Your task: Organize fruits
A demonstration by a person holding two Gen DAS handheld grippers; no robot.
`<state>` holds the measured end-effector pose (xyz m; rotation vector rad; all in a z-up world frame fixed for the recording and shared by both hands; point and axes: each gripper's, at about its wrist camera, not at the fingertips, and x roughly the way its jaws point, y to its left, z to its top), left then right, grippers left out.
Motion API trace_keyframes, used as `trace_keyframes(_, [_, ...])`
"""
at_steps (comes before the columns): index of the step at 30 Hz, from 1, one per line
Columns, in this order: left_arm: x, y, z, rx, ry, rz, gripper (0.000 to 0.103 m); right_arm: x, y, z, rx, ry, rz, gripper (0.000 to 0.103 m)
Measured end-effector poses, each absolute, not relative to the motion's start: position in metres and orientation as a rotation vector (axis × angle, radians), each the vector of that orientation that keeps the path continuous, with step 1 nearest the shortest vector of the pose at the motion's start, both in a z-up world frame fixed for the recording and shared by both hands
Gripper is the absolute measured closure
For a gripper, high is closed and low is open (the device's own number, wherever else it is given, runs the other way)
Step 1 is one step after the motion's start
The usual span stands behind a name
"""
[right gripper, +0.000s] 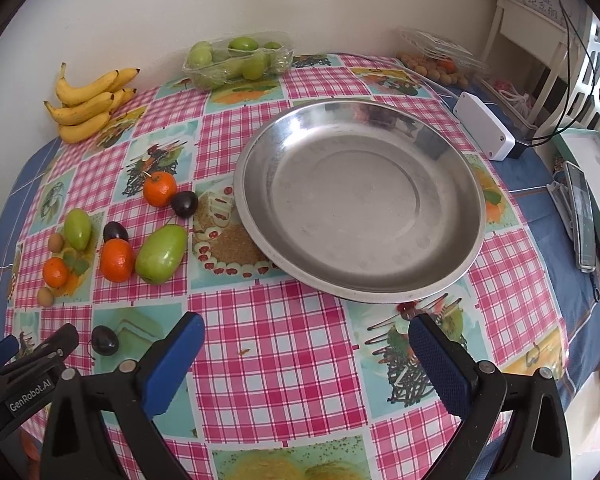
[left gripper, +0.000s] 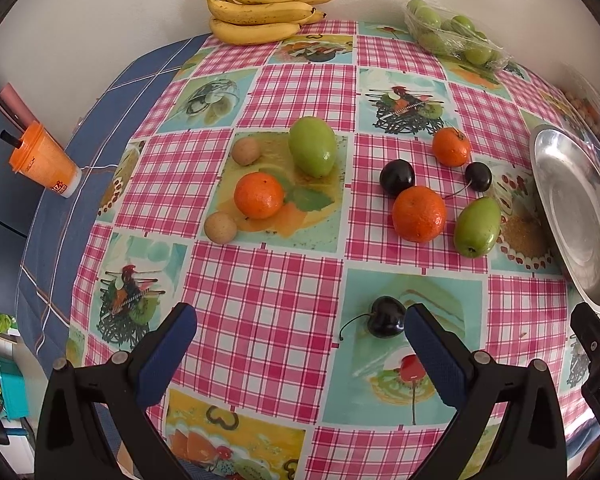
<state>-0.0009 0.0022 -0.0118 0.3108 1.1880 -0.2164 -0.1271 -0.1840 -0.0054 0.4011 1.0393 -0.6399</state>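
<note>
A: 2 containers on my screens. Steel plate [right gripper: 360, 200] holds nothing; clear pack [right gripper: 238, 60] by the wall holds green fruits.

B: Grippers?

A: Left gripper [left gripper: 300, 340] has its jaws spread wide, gripping nothing; 1 dark cherry [left gripper: 387, 317] touches its right finger's tip. Right gripper [right gripper: 307, 344] also gapes, nothing held, over bare tablecloth [right gripper: 276, 320] just before the plate's near rim.

B: Loose fruit?

A: 3 oranges, 2 green fruits, 2 brown ones, 2 more cherries left of the plate. Bananas [left gripper: 260, 12] at the far edge.
</note>
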Motion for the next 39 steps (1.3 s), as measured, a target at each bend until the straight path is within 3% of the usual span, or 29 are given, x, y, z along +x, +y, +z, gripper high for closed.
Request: trace_keyframes(39, [-0.0016,0.0037,-0.0117,0.295,1.185,-0.225,0.000,-0.1265,-0.1825,-0.0055,0.397,1.040,-0.632,0.000])
